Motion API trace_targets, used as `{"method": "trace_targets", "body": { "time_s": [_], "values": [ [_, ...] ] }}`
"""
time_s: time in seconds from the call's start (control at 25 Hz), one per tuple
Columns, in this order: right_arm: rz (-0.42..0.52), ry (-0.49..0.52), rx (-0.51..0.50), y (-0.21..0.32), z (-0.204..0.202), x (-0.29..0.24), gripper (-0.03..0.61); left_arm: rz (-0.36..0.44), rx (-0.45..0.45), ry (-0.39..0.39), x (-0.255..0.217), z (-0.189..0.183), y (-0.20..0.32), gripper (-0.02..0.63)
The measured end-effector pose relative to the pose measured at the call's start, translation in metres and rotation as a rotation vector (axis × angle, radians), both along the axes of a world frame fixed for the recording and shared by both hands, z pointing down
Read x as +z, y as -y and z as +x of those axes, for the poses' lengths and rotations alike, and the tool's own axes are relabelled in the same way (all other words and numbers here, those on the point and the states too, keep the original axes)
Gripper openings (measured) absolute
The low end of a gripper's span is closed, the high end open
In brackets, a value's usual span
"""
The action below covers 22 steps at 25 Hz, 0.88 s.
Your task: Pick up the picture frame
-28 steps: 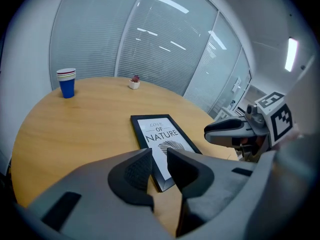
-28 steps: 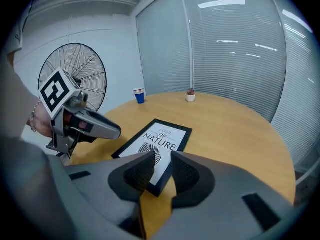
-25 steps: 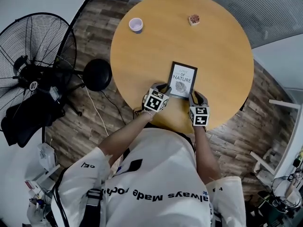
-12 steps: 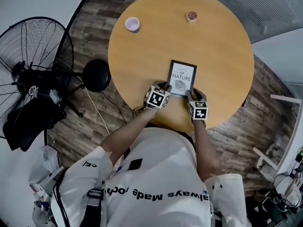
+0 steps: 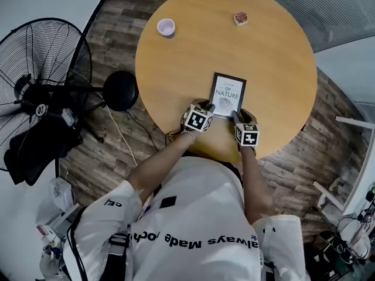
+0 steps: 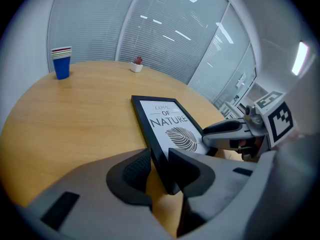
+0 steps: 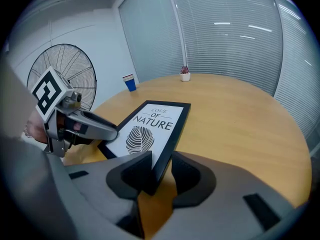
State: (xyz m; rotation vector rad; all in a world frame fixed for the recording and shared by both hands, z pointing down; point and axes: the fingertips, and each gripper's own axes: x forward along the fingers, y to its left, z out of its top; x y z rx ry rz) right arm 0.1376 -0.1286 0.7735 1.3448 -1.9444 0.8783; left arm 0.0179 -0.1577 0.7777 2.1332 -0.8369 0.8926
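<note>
The black picture frame with a white leaf print lies on the round, smooth, yellow wooden table. It is close to the near edge, right in front of the person. Its long sides run from near to far and lean a little to the right.

Both grippers are at the near, short end of the frame. The left gripper is at the near left corner. In the left gripper view its two dark jaws are almost together, with the thin left edge of the frame squeezed between them. The right gripper is at the near right corner. Its jaws are also nearly closed, one on top of the white print and one against the black outer edge. Both are just as near to the frame.

The frame is flat, thin and hard, with a shiny front. I cannot tell if the near end has left the table yet. I think the next move is to lift both grippers straight up together, so the frame does not tip or slide out.

Far away on the table are a small cup and a tiny plant pot.
</note>
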Motion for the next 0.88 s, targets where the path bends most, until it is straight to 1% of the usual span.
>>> {"method": "trace_targets", "body": {
  "time_s": [0.2,0.44,0.72,0.88],
  "values": [
    [0.003,-0.009,0.007,0.0,0.001,-0.001,0.124,-0.004,-0.005,-0.006,-0.001,0.0,0.0,0.118],
    [-0.002,-0.022,0.031,-0.004,0.006,-0.001,0.115,-0.009,-0.005,0.012,-0.004,0.004,-0.003,0.111],
    [0.005,-0.024,0.045,-0.009,0.002,-0.009,0.112,0.02,0.0,0.012,-0.01,0.002,-0.005,0.109],
    [0.027,-0.026,0.05,-0.009,0.0,-0.014,0.112,0.035,-0.003,0.011,-0.017,-0.001,-0.005,0.109]
  ]
}}
